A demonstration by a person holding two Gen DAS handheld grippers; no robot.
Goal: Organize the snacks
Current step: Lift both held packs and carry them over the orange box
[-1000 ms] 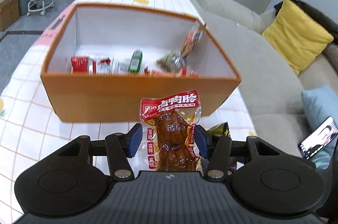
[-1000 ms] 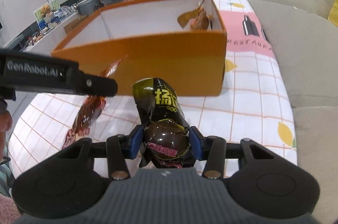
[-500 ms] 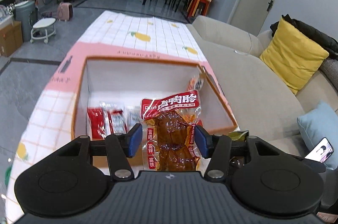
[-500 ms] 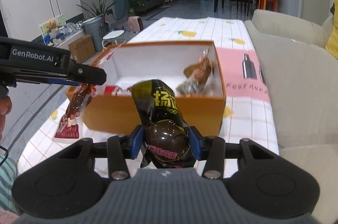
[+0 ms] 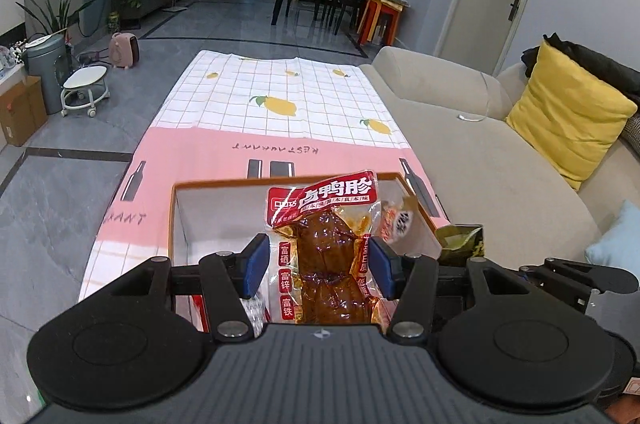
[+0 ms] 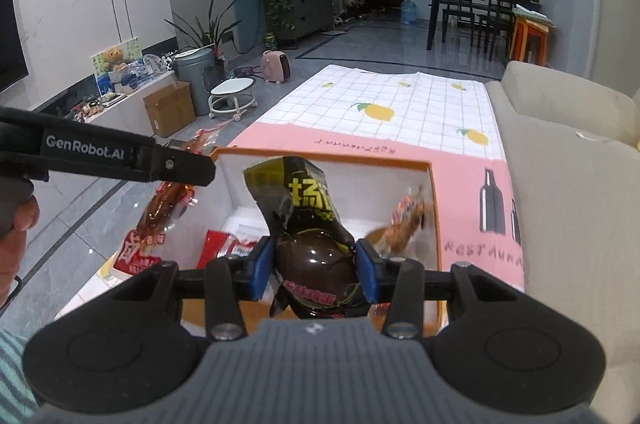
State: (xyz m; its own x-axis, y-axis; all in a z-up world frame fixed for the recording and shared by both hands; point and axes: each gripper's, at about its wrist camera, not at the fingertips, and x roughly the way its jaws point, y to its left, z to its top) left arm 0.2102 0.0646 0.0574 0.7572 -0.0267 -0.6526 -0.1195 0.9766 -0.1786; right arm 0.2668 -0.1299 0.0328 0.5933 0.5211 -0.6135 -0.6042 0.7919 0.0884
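The orange box is the landmark: it stands open on the surface, which is covered by a pink and white lemon-print cloth, with a beige sofa along the box's right side. The left gripper is closed on a clear duck-gizzard packet with a red header, held upright above the box's near end; the packet hides most of the box's far wall and floor in the left wrist view, and its lower end is cut off by the gripper body. The right gripper is clamped on a dark brown packet with yellow characters, also above the box's near wall, its bottom hidden behind the gripper. In the right wrist view the left gripper crosses the box's left rim as a black bar and its packet hangs below it, outside that rim. Inside the box, red-and-white packets lie on the floor to the left, partly covered, and an orange-brown packet leans against the right wall, blurred. A green-yellow wrapper tip shows just past the box's right wall, mostly concealed.
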